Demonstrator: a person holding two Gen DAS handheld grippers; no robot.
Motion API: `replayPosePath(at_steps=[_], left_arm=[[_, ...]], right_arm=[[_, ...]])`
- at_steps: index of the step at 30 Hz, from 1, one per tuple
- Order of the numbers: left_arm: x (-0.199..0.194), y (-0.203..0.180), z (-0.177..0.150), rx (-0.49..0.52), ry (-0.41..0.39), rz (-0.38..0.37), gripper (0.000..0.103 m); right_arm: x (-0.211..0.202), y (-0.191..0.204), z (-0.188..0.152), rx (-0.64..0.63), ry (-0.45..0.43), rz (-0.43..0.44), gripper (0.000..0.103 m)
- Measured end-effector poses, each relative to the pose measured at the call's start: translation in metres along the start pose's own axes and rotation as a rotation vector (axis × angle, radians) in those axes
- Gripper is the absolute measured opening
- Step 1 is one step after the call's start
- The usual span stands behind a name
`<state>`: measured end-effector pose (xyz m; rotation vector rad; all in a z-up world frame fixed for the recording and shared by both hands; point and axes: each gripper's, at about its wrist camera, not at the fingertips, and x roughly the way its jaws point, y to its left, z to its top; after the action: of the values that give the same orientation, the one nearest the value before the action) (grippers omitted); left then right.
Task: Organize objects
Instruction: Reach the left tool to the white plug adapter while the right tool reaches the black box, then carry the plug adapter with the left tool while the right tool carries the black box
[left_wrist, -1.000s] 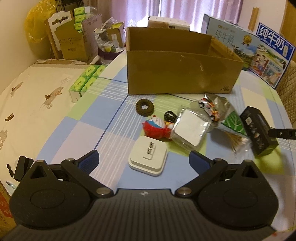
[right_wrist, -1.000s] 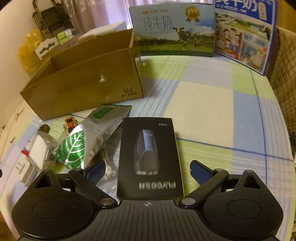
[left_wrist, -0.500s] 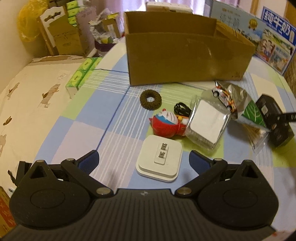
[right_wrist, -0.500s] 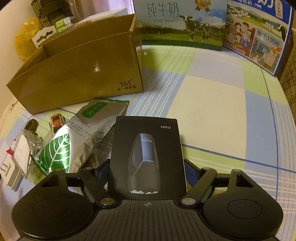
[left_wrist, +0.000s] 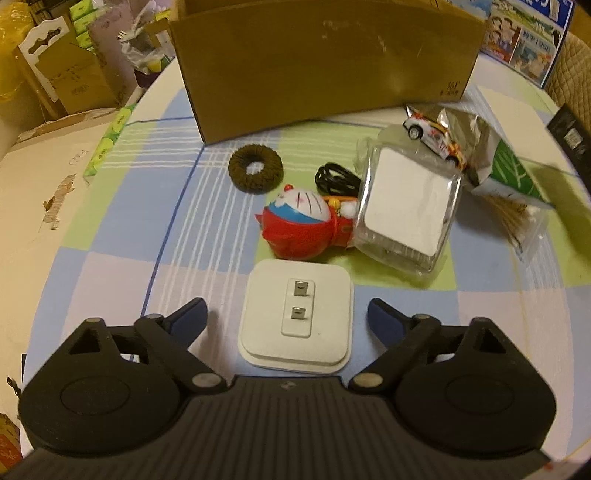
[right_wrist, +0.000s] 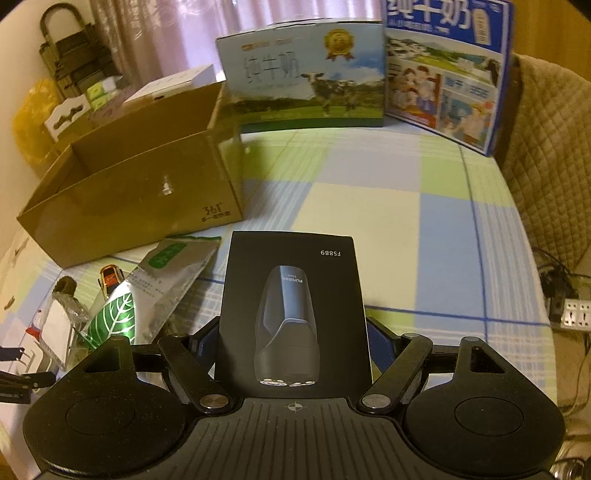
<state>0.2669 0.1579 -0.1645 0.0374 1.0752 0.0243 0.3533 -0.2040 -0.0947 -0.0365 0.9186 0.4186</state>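
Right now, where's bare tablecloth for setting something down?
Free: the wide stretch right of the cardboard box, in front of the milk cartons, beyond the shaver box. Also the strip left of the hair tie and white charger. Crowded: the pile around the red toy, plastic case, toy car and leaf pouch.

The tablecloth (left_wrist: 122, 236) was checked in pale blue, green and cream. Just before the plain brown cardboard box (left_wrist: 325, 62) lay a dark brown hair tie (left_wrist: 255, 168). Nearer than that lay a red, blue and white figure (left_wrist: 299, 225) and a white plug adapter (left_wrist: 295, 317). The shaver box (right_wrist: 293, 314) was black.
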Motion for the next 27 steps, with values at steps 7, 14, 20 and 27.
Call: replayPosePath(at_steps=[7,14,20,27], left_arm=[[0.004,0.002,0.002,0.020,-0.004,-0.024,0.070],[0.000,0.001,0.002,0.030,-0.004,-0.036,0.061],[-0.015,0.009,-0.006,0.008,-0.015,-0.019,0.061],[-0.054,0.021,-0.001,-0.033,-0.073,-0.014,0.061]], right_arm=[[-0.010,0.000,-0.006,0.013,-0.005,0.008,0.076],[-0.018,0.007,-0.009,0.008,-0.018,0.044,0.076],[-0.023,0.009,-0.009,-0.002,-0.024,0.071,0.076],[-0.030,0.018,0.004,-0.027,-0.043,0.118,0.076]])
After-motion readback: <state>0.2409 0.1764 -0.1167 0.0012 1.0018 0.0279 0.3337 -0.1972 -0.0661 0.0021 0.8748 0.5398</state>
